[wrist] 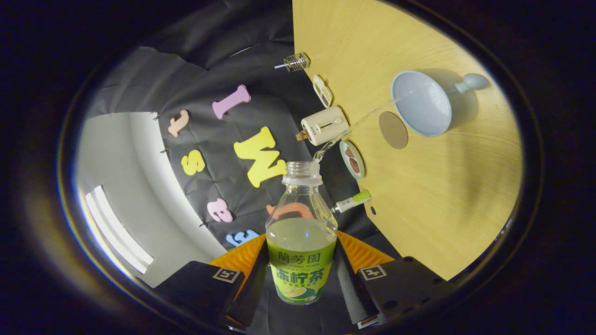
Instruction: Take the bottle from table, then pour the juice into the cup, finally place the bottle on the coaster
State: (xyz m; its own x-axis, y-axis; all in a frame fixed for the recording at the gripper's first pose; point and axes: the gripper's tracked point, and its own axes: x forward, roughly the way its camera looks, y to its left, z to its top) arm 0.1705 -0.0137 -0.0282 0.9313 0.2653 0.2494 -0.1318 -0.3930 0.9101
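My gripper [300, 274] is shut on a clear plastic bottle [301, 223] with a green label, both fingers [253, 274] pressing its sides. The bottle has no cap and is tipped on its side toward the table. A thin stream of pale juice [368, 114] runs from its mouth into a light blue cup [421, 104] with a handle, standing on the wooden table [442, 195]. A round brown coaster [393, 130] lies on the table just beside the cup, on the bottle's side of it.
Along the table's back edge stand a white toaster-like box [324, 124], a small round dish [352, 159], an oval dish [322, 90], a green-capped marker [352, 201] and a wire whisk-like item [294, 62]. Beyond them hangs the black booth wall.
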